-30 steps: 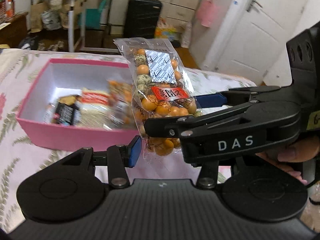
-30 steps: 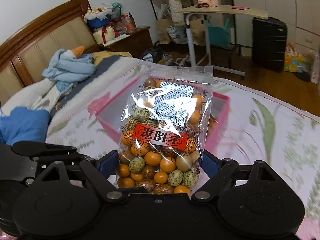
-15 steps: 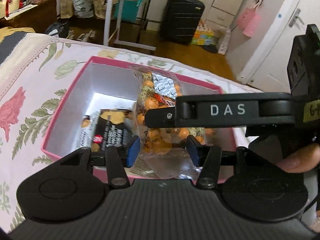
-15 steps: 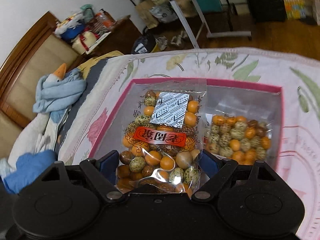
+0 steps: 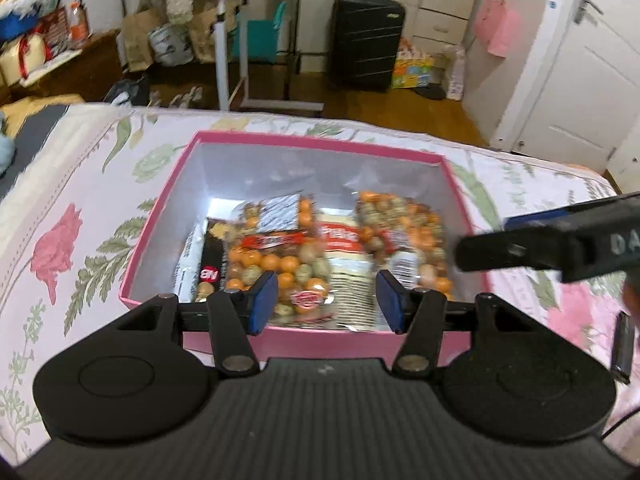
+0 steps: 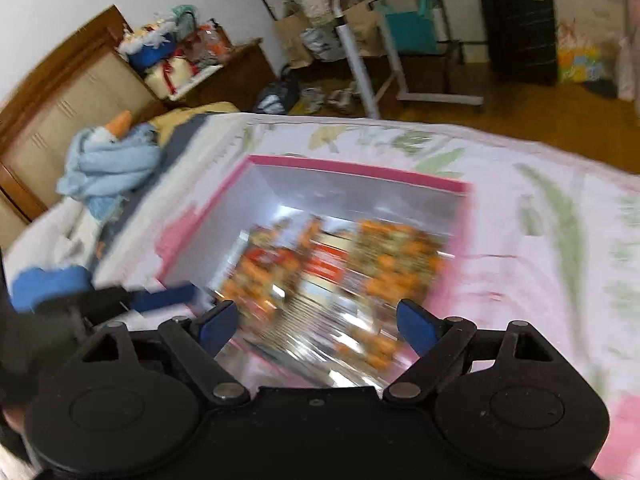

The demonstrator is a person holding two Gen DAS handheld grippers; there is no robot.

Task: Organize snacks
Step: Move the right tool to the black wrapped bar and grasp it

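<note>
A pink box [image 5: 160, 240] sits on the flowered bedspread and holds snacks. A clear bag of orange and green coated nuts [image 5: 276, 256] lies in it left of centre. A second such bag [image 5: 404, 232] lies at the right, with a white packet [image 5: 344, 264] between them and a black packet [image 5: 210, 264] at the left. My left gripper [image 5: 326, 300] is open and empty over the box's near wall. My right gripper [image 6: 316, 326] is open and empty above the box [image 6: 320, 168]; this view is blurred. It also shows at the right of the left wrist view [image 5: 540, 248].
The bed [image 5: 60, 200] carries the box. A blue stuffed toy [image 6: 108, 160] lies near the wooden headboard [image 6: 52, 92]. Beyond the bed stand a rolling side table [image 5: 256, 40], a black suitcase [image 5: 366, 40] and a white door [image 5: 580, 60].
The nut bag, held in my right gripper a second ago and lowered into the box, now lies in the box. Both grippers have opened, and the right one has pulled back to the right.
</note>
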